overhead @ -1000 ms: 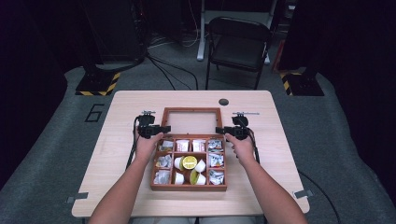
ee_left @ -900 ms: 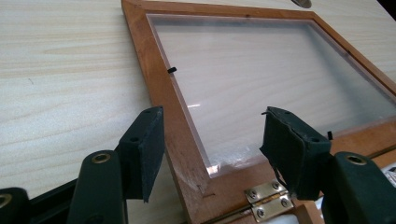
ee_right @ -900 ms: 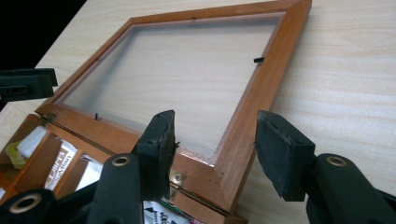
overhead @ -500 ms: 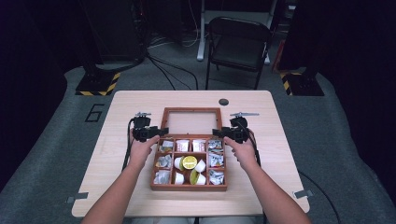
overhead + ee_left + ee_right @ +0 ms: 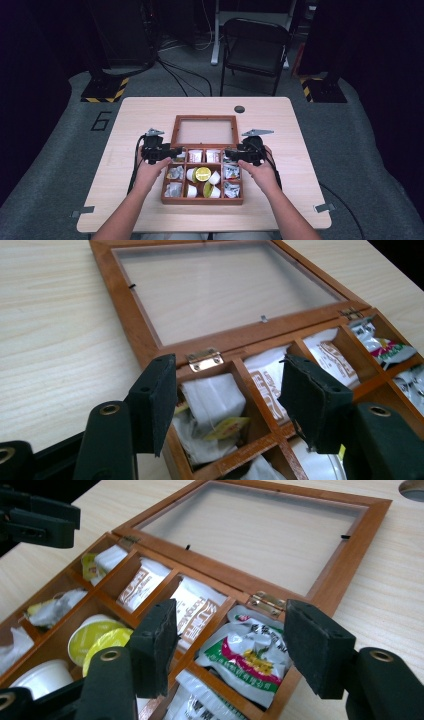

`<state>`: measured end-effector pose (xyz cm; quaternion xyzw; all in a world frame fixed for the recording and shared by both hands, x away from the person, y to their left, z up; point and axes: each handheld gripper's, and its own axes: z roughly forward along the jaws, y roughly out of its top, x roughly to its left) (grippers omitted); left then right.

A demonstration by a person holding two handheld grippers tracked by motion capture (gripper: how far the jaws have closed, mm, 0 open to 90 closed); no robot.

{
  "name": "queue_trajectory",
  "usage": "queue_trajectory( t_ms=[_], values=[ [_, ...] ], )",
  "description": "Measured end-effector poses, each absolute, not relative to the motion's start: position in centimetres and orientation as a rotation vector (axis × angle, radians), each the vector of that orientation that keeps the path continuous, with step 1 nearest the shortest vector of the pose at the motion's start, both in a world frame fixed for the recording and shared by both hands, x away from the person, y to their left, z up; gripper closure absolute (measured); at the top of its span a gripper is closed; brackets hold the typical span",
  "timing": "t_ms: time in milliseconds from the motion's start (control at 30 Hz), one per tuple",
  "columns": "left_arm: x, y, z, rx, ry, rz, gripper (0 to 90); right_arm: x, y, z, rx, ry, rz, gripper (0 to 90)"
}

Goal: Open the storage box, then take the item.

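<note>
Both pairs of jaws are standing apart with nothing between the pads: the left gripper (image 5: 227, 407) is hanging over the back left corner of the wooden tea box (image 5: 202, 200), the right gripper (image 5: 230, 650) over the back right corner, and the right jaws have just been opening, with only air between them. The box's glass-paned lid (image 5: 204, 131) is lying flat on the table (image 5: 125, 115) behind the compartments, swung fully back on its brass hinges (image 5: 205, 359) (likely why each gripper is sitting at a hinge-side corner, as if just letting go). Below the left pads a white tea bag (image 5: 212, 397) is lying in the corner compartment; below the right pads, a green-and-red sachet (image 5: 250, 655). Farther forward, yellow-lidded cups (image 5: 202, 174) are filling the middle cells. The box itself is sitting between the person's hands, near the table's front edge.
</note>
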<state>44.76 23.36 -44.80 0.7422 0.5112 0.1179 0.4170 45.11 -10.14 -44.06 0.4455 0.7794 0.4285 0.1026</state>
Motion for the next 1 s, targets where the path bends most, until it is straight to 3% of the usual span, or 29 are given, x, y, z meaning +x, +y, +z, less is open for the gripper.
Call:
queue_trajectory(
  t_ms=[100,500,1000],
  values=[
    [44.2,23.4,-45.1,1.841,1.275,0.255,38.3,44.5,-9.7,-44.1,1.267,2.311,1.245,39.2],
    [43.1,23.8,-44.7,1.867,1.209,0.303,37.3,42.0,-6.7,-44.3,1.001,2.443,1.192,43.5],
    [42.4,24.9,-44.4,1.872,1.207,0.302,35.9,41.0,-3.3,-46.1,0.883,2.586,1.130,41.9]
  ],
)
